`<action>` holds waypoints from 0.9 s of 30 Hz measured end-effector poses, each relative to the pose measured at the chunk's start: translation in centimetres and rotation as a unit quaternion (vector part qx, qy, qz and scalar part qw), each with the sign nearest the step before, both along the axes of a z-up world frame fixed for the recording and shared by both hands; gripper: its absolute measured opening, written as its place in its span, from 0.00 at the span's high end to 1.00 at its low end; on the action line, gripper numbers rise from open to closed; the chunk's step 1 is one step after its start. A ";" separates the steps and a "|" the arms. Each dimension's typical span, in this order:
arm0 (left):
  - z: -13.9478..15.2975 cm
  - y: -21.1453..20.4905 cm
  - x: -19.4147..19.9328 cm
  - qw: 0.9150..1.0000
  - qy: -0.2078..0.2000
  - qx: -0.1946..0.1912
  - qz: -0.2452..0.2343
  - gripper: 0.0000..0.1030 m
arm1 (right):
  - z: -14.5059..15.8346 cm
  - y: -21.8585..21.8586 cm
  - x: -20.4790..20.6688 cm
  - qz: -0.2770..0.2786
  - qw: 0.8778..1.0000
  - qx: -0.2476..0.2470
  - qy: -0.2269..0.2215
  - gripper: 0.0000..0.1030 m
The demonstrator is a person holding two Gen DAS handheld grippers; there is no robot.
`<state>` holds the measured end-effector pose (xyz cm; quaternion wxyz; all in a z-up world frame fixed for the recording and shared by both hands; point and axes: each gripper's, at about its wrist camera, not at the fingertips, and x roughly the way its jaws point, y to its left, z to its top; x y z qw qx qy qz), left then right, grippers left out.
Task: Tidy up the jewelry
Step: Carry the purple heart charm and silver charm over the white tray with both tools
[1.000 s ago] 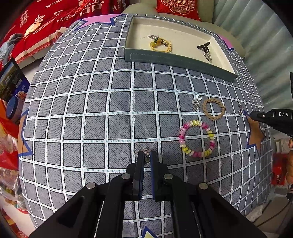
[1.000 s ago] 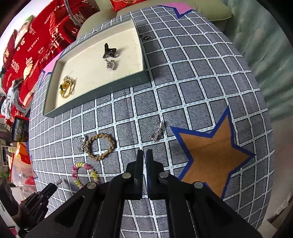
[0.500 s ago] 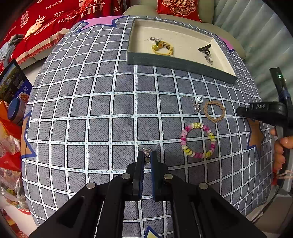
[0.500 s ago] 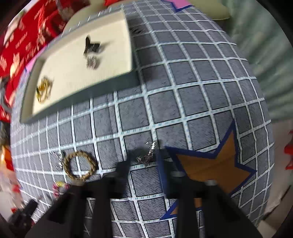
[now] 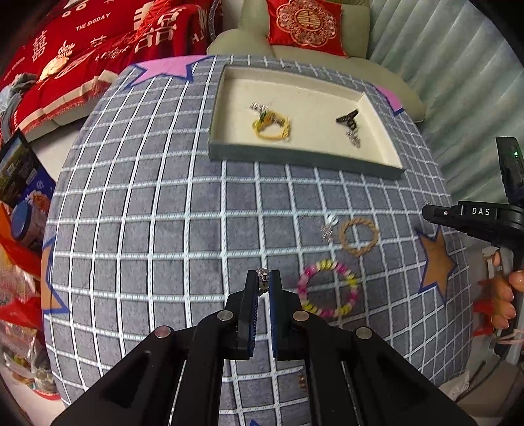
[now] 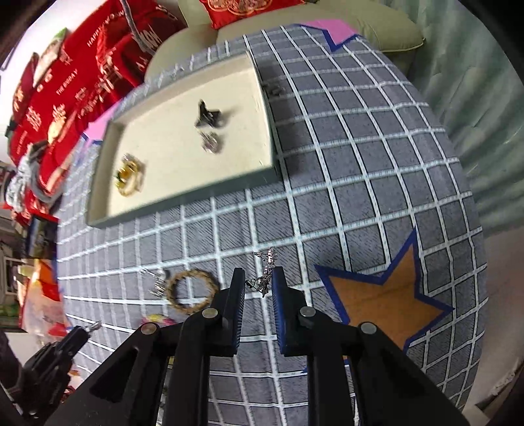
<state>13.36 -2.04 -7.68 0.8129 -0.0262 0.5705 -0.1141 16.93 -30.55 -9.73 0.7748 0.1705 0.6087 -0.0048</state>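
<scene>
Two claws | left claw – pinching silver ring | right claw – pinching chain

Ahead of the left gripper, a round table under a grey grid-patterned cloth with orange, pink and blue-edged star shapes. Beyond its far edge, a beige sofa with a red embroidered cushion. Far left, red fabric with white lettering. Right of the table, a pale green pleated curtain. Left edge: cluttered boxes and bags, blurred.
</scene>
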 end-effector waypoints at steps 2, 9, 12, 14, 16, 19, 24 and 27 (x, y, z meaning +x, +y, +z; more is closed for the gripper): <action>0.0 -0.8 0.4 1.000 -0.005 -0.005 -0.002 0.85 | 0.9 -0.1 0.4 0.002 1.000 0.006 -0.009 0.83; 2.0 -1.9 3.0 0.999 -0.034 -0.016 -0.010 0.85 | 3.3 0.6 2.9 0.013 0.999 0.021 -0.039 0.83; 2.7 -2.2 4.5 0.999 -0.044 -0.021 -0.010 0.85 | 4.0 0.6 4.2 0.017 0.998 0.024 -0.049 0.83; 3.0 -2.4 5.6 0.998 -0.051 -0.023 -0.009 0.85 | 4.3 0.7 5.1 0.020 0.998 0.024 -0.054 0.83; 3.1 -2.6 6.8 0.998 -0.058 -0.023 -0.008 0.85 | 4.5 0.8 6.1 0.023 0.998 0.027 -0.056 0.83; 3.1 -3.0 8.6 0.998 -0.065 -0.024 -0.007 0.85 | 4.4 1.0 7.7 0.029 0.998 0.030 -0.057 0.83; 2.5 -4.2 12.0 0.997 -0.074 -0.020 -0.006 0.85 | 3.4 1.6 9.7 0.042 0.997 0.034 -0.053 0.83; 1.8 -4.7 13.7 0.997 -0.074 -0.016 -0.002 0.85 | 2.7 1.8 11.0 0.048 0.997 0.033 -0.048 0.83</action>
